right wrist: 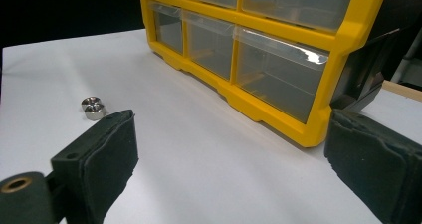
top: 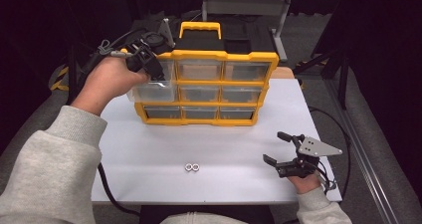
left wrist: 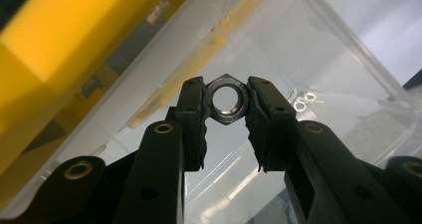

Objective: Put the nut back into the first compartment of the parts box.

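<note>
My left tool (left wrist: 226, 102) pinches a hex nut (left wrist: 227, 100) over the pulled-out clear drawer (top: 152, 90) of the yellow organizer (top: 209, 86); drop-off step. Next I open it. Right tool (top: 278, 148) gapes empty over the counter (top: 214, 144).

Bright table (top: 209, 144), dark surroundings, soft close-up blur.

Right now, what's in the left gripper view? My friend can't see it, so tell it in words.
The left gripper pinches a dark hex nut between its two black fingers, held over an open clear plastic drawer. The organizer's yellow frame fills the upper left, and two small metal rings show through the drawer's wall at right.
</note>
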Motion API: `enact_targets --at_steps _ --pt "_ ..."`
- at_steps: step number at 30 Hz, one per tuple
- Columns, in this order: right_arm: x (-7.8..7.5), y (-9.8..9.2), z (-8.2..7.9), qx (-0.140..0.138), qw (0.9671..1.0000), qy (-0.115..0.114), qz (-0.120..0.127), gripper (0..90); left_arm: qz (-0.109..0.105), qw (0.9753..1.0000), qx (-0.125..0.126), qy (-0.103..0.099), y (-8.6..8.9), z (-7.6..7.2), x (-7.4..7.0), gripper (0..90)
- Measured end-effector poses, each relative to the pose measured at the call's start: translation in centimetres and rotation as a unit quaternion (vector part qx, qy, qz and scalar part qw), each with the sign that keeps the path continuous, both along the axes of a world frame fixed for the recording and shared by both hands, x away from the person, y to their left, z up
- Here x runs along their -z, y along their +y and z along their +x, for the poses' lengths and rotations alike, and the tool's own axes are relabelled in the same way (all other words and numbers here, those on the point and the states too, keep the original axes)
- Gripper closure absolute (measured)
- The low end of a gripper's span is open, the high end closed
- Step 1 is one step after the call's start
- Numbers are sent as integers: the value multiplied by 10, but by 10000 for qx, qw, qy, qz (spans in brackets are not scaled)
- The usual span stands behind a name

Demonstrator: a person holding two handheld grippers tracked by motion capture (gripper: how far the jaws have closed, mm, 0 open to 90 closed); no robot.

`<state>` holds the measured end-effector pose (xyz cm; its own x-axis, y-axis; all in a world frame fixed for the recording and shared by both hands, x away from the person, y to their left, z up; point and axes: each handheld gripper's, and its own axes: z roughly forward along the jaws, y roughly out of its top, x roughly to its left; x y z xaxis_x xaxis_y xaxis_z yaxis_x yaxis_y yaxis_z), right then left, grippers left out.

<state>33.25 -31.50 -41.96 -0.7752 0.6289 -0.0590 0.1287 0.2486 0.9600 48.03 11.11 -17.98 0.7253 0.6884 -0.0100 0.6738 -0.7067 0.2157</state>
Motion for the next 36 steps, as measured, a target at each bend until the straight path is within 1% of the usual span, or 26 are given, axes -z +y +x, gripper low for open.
enact_targets --at_steps 2,6,8,10,12,13,14,15,16,18,19,20,23,24,25,27,30,31,32,33,34,36 --pt "0 0 0 -2 10000 -1 -2 71 8 10000 -5 11 0 0 1 694" --pt "0 0 0 3 10000 0 2 71 54 10000 23 -35 0 0 1 690" --pt "0 0 0 2 10000 2 4 71 13 9999 8 -107 1 -1 -1 647" --pt "0 0 0 3 10000 3 3 71 -8 9999 30 -113 1 -2 -2 639" --pt "0 0 0 1 10000 6 3 71 -13 9997 29 -230 2 -5 -5 623" --pt "0 0 0 1 10000 1 -2 71 -7 9996 17 -285 2 -7 -7 600" --pt "0 0 0 3 10000 3 -2 71 -60 9993 -10 -370 4 -9 -12 569" --pt "0 0 0 3 10000 4 1 71 -60 9993 -10 -370 4 -9 -12 553" --pt "0 0 0 3 10000 4 1 71 -62 9992 21 -398 5 -11 -14 553" --pt "0 0 0 2 10000 1 1 71 -90 9985 49 -533 6 -15 -19 537" --pt "0 0 0 9 10000 -2 -4 71 -106 9980 98 -616 8 -18 -23 531" --pt "0 0 0 5 10000 0 -13 71 -103 9975 94 -687 9 -21 -27 519" --pt "0 0 0 7 10000 7 8 71 -181 9952 196 -941 12 -31 -37 505" --pt "0 0 0 6 10000 4 7 71 -277 9935 309 -1061 14 -37 -42 495" --pt "-1 0 0 6 10000 0 -10 71 -319 9928 356 -1100 15 -40 -44 477" --pt "-1 0 0 11 10000 2 -1 71 -445 9898 462 -1269 18 -50 -49 451" --pt "-1 0 0 12 10000 -1 -1 71 -526 9877 692 -1301 20 -60 -52 420" --pt "-1 0 0 15 10000 -9 -3 71 -531 9864 783 -1346 20 -63 -53 410" --pt "-1 0 0 16 10000 -4 8 71 -552 9860 840 -1331 21 -67 -53 399" --pt "-1 0 0 13 10000 1 -2 71 -573 9841 981 -1366 21 -72 -52 387" --pt "-1 0 0 13 10000 1 -2 71 -573 9841 981 -1366 21 -72 -52 373" --pt "0 0 0 17 10000 2 10 71 -635 9830 1078 -1347 21 -77 -51 362"
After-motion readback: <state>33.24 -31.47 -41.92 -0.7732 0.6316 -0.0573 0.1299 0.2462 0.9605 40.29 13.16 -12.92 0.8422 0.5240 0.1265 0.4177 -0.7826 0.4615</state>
